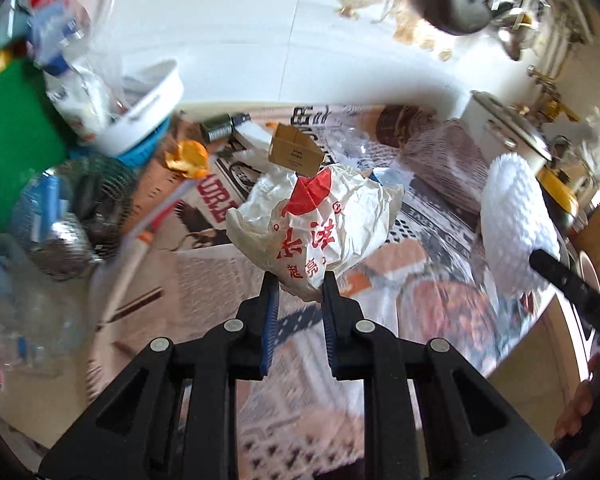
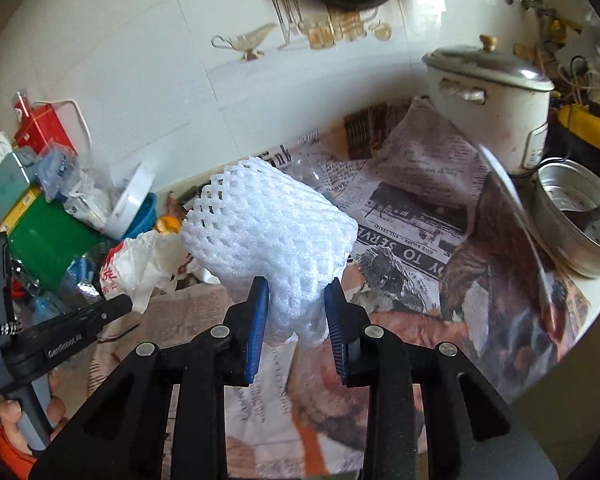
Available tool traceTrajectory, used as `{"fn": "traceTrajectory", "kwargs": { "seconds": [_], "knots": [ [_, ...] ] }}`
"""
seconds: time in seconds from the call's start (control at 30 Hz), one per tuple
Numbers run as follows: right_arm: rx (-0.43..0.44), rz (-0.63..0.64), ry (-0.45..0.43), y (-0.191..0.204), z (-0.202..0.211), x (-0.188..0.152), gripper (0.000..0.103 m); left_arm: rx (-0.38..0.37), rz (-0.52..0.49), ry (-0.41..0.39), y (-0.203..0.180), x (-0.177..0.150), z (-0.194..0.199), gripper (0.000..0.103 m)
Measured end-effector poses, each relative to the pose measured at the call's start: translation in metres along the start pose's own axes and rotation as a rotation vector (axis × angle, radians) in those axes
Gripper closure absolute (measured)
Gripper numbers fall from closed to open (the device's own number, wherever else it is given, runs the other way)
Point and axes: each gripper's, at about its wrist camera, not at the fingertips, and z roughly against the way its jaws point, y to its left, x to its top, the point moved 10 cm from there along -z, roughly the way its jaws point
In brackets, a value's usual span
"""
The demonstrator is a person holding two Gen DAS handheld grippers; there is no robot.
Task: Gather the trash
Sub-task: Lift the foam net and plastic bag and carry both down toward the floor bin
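My left gripper (image 1: 299,280) is shut on a crumpled white plastic bag with red print (image 1: 320,220) and holds it above the newspaper-covered table (image 1: 300,360). My right gripper (image 2: 296,286) is shut on a white foam fruit net (image 2: 272,232), also lifted off the table. The foam net shows at the right of the left wrist view (image 1: 516,220). The bag shows at the left of the right wrist view (image 2: 140,268), with the left gripper's body below it.
A small cardboard box (image 1: 296,152), an orange wrapper (image 1: 188,156), a metal can (image 1: 216,128) and a chopstick lie on the table. Clutter with a green box (image 1: 16,132), a white bowl (image 1: 148,108) and bottles fills the left. A white pot (image 2: 496,104) and steamer pan (image 2: 580,220) stand right.
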Motion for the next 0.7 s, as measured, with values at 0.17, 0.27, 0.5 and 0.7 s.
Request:
{"fn": "traceTrajectory", "kwargs": {
  "seconds": [0.17,0.27,0.5,0.7],
  "knots": [
    [0.011,0.032,-0.044,0.017,0.042,-0.009,0.077,0.038,-0.051,-0.045,0.002,-0.021,0.051,0.083],
    [0.023,0.061,-0.062,0.023,0.062,-0.014,0.077,0.051,-0.045,-0.059,0.0,-0.035,0.076,0.083],
    [0.091,0.13,-0.082,0.023,0.103,-0.034,0.076,0.071,-0.005,-0.121,-0.024,-0.063,0.12,0.083],
    [0.139,0.21,-0.046,0.011,0.13,-0.06,0.076,0.09,0.095,-0.138,-0.054,-0.101,0.143,0.083]
  ]
}}
